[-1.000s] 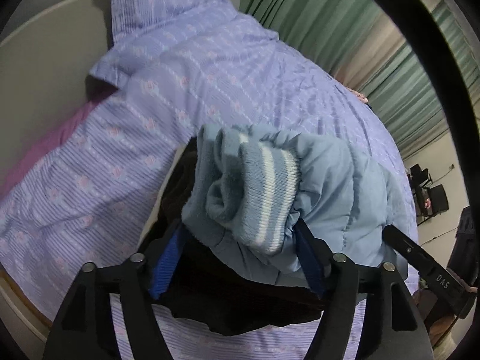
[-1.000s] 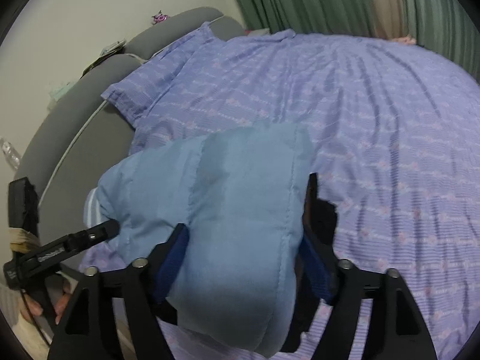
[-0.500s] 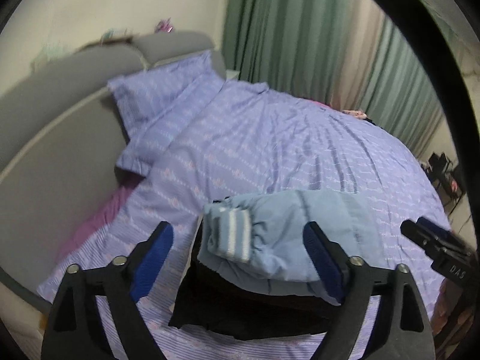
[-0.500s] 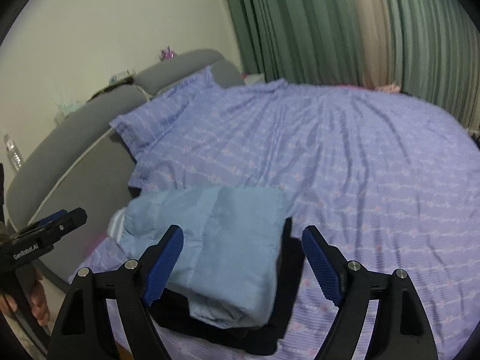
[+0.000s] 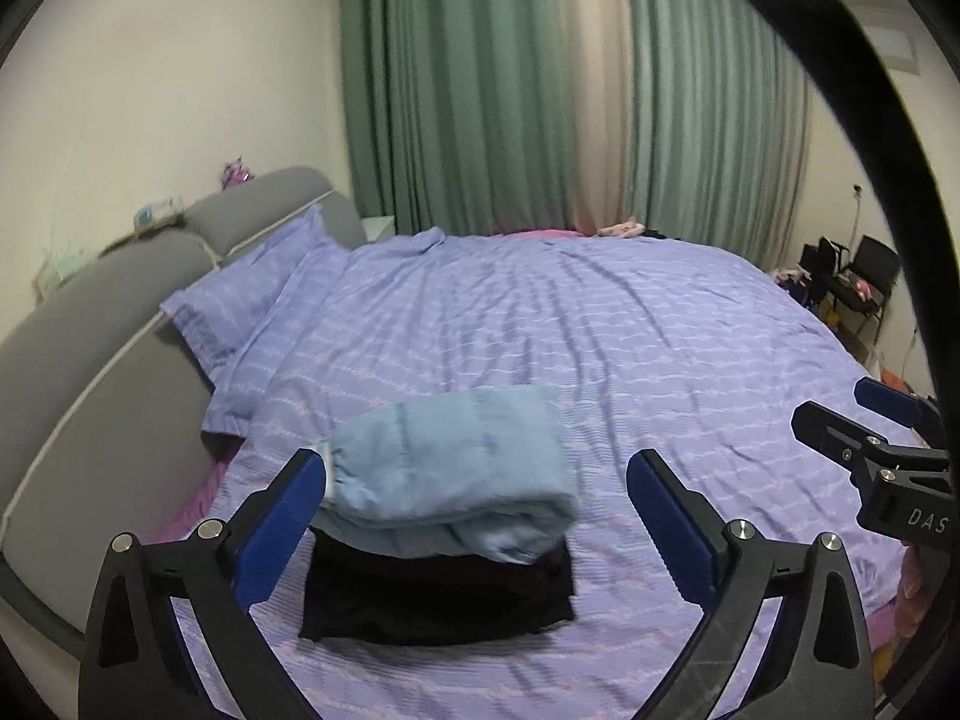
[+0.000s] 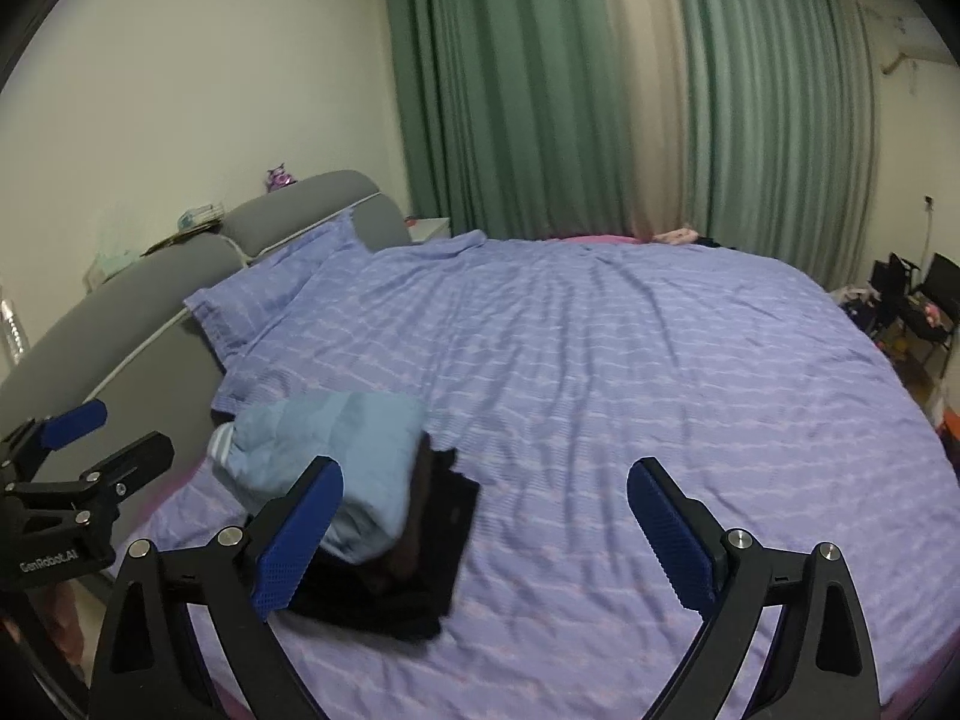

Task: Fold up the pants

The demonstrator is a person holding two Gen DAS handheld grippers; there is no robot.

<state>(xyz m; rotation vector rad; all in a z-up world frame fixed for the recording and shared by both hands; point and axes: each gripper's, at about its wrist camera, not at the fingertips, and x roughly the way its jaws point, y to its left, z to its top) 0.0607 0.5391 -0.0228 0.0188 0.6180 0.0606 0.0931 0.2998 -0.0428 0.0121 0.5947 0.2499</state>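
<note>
The light blue padded pants (image 5: 456, 474) lie folded in a bundle on top of a folded black garment (image 5: 438, 594) near the bed's front left corner. They also show in the right wrist view (image 6: 342, 456), over the black garment (image 6: 414, 558). My left gripper (image 5: 477, 516) is open and empty, held back above the stack. My right gripper (image 6: 483, 525) is open and empty, to the right of the stack. Each gripper shows in the other's view: the right one (image 5: 864, 420) and the left one (image 6: 96, 438).
The bed has a purple striped cover (image 5: 600, 330), a matching pillow (image 5: 252, 294) and a grey padded headboard (image 5: 84, 330) at left. Green curtains (image 5: 480, 90) hang behind. Black chairs (image 5: 864, 276) with clutter stand at the far right.
Both grippers let go of the blue pants, opened wide and pulled back and up. The pants now rest on the black garment.
</note>
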